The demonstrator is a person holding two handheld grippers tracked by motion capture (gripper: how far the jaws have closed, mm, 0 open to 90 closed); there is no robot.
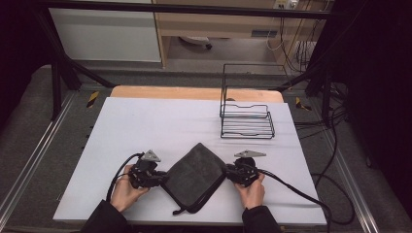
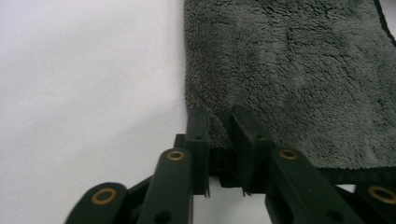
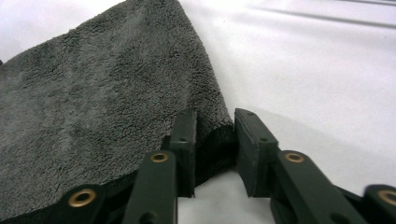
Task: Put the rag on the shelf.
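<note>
While pinching opposite corners of dark towel [image 1: 195,175] on worktop [image 1: 145,121]: left gripper [image 1: 163,178] at left corner, right gripper [image 1: 227,173] at right corner, diagonal stretched between.

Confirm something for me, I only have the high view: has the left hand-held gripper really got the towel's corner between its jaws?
Observer: Yes. In the left gripper view, the left hand-held gripper has the grey towel corner's hem filling the gap between its jaws.
Operator: And the right?
Observer: Same. The right hand-held gripper pinches the opposite corner, hem bunched between the jaws.
Operator: How deep is that bite?
Observer: Shallow. Only the tip is in, and the white table shows between the jaws behind the hem.
</note>
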